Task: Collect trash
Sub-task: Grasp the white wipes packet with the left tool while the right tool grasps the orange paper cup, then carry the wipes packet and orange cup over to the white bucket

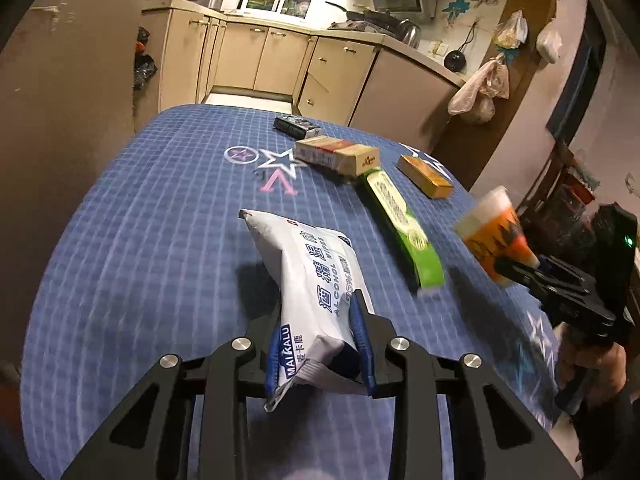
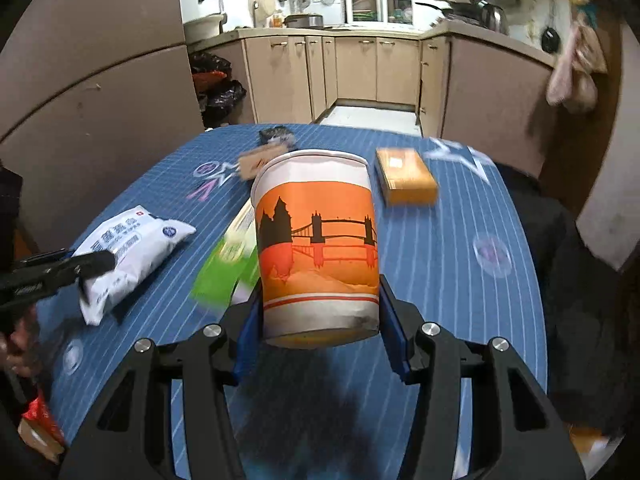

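Left tongs point(image 1: 320, 344) clench a wipes pack point(image 1: 316, 280), right tongs point(image 2: 320, 332) a paper cup point(image 2: 316, 240), above a blue checked worktop point(image 1: 160, 240) (beige kitchen cabinets point(image 2: 356, 68) beyond).

A white alcohol-wipes pack point(image 1: 316, 280) and an orange paper cup point(image 2: 318, 248) (bridge silhouette printed on it) are both held above the blue tablecloth point(image 1: 140, 220).

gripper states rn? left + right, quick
Left gripper: closed on the white alcohol wipes pack.
Right gripper: closed on the orange paper cup, lifted off the blue tablecloth.
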`<state>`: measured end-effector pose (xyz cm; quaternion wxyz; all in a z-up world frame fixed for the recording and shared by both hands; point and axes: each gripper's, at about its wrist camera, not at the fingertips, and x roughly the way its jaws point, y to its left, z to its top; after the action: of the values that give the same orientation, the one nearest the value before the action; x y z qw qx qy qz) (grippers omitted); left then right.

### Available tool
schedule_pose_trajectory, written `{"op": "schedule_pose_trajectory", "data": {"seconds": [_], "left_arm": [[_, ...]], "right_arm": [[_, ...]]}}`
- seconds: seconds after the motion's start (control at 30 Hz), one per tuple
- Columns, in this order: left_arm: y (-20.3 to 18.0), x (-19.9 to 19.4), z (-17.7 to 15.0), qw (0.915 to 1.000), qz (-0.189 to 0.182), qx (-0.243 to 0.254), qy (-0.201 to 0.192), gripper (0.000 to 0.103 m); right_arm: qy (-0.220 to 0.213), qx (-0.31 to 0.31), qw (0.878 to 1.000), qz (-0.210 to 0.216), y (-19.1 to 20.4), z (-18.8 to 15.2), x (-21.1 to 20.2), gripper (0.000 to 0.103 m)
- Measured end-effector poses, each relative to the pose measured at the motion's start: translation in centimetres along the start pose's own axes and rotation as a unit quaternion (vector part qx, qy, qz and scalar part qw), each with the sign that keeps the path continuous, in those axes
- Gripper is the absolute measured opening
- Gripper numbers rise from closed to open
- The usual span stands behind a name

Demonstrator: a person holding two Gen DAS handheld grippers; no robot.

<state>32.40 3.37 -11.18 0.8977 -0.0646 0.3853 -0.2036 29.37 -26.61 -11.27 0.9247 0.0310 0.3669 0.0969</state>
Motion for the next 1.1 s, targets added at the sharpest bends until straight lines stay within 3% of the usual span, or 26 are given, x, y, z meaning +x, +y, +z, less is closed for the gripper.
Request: {"op": "schedule_pose_trajectory", "data": {"seconds": [0.27,0.43,0.63,0.73,0.77,0.8,0.93,0.97,1.1], "left_arm": [[-1.8,-3.4,-3.7,0.9995,0.025,0.009,-0.014,0.032],[-2.7,-4.1,-5.1,0.9990,0.028,0.030,-0.016,0.032],[-2.1,-3.3,-5.9,0.9995,0.017,0.021,-0.017,0.034],[-2.1,-2.9,-6.2,0.9995,0.015,0.022,-0.018,0.053],[-2.0,-2.7,-6.1,0.9996,0.012,0.019,-0.017,0.063],[-1.9,-2.5,-6.1,0.9997,0.013,0.014,-0.016,0.065],[-2.0,-1.6,-6.0,0.9997,0.018,0.015,-0.005,0.061],[-2.1,-1.4,-6.1,0.9997,0.018,0.015,0.000,0.057],[-2.3,-1.5,-6.0,0.9995,0.025,0.019,-0.006,0.047]], "right_arm": [[-0.002,0.070,0.998,0.003,0.9,-5.1,-4.1,0.050],[0.001,0.068,0.998,0.003,2.5,-6.4,-4.8,0.050],[0.010,0.063,0.998,-0.011,2.9,-7.2,-4.4,0.052],[0.006,0.060,0.998,-0.016,3.1,-7.3,-4.4,0.053],[0.007,0.058,0.998,-0.018,3.1,-7.3,-4.2,0.057],[0.007,0.057,0.998,-0.024,3.2,-7.3,-4.1,0.066],[0.002,0.058,0.998,-0.028,2.9,-7.3,-3.9,0.070],[0.002,0.057,0.998,-0.031,2.8,-7.2,-3.8,0.059],[0.000,0.055,0.998,-0.032,3.0,-7.2,-3.8,0.056]]}}
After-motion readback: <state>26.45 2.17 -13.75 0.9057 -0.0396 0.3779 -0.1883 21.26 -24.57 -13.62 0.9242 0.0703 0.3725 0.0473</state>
